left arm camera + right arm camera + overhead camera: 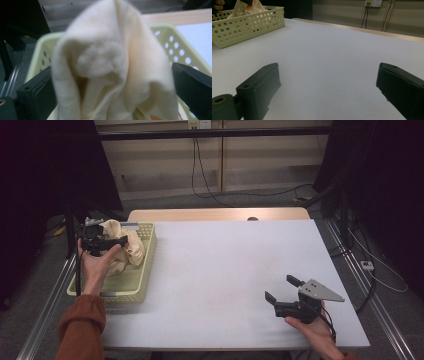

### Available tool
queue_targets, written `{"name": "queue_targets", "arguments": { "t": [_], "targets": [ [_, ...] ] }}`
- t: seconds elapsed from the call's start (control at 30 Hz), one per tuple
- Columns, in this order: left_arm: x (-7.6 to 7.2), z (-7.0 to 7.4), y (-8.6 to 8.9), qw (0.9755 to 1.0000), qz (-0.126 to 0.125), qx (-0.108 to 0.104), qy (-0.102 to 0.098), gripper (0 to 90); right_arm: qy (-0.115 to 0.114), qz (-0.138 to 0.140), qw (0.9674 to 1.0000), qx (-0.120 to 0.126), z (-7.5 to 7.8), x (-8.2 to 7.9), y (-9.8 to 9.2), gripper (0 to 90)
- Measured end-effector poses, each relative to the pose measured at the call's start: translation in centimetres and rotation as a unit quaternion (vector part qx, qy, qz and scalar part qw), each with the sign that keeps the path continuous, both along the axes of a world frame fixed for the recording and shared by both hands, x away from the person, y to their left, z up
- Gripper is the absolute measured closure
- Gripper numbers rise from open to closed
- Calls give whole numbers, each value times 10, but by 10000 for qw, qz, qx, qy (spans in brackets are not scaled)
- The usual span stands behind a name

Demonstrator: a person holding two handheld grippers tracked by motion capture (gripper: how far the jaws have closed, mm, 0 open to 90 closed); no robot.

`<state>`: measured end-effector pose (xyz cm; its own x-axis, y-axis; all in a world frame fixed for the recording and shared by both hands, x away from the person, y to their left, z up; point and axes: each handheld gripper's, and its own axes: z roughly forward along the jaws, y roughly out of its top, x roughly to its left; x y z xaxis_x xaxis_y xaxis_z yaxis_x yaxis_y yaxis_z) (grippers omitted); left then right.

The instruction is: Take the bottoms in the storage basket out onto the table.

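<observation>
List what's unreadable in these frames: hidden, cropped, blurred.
- Basket contents under the cloth: hidden by the cloth and the left hand in the high view.
- Left claw: the blurred cloth sits between the jaws in the left gripper view; whether they clamp it is unclear.
- Cloth type: too blurred and bunched to tell.
- Right claw jaws: cut off by the bottom edge in the right gripper view.

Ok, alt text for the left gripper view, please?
A bunched cream cloth sits between the left gripper's two black jaws, which are spread wide to either side. Behind it is a pale green perforated plastic basket, with white tabletop beyond.
</observation>
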<state>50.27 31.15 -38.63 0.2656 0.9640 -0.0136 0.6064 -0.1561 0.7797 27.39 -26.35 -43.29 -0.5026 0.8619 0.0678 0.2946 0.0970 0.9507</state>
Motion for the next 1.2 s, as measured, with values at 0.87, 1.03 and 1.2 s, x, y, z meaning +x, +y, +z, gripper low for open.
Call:
{"name": "queue_targets", "arguments": {
  "t": [0.87,1.03,1.2],
  "targets": [
    [5,-22,6,9931,-8,352,1118,395,-4,0,10000,5,0,-1,0,51],
    [5,-25,9,9919,-70,271,1240,449,21,0,10000,12,0,-1,1,51],
    [4,-24,6,9906,-60,381,1313,512,21,12,10000,-2,0,-1,0,52]
  ]
}}
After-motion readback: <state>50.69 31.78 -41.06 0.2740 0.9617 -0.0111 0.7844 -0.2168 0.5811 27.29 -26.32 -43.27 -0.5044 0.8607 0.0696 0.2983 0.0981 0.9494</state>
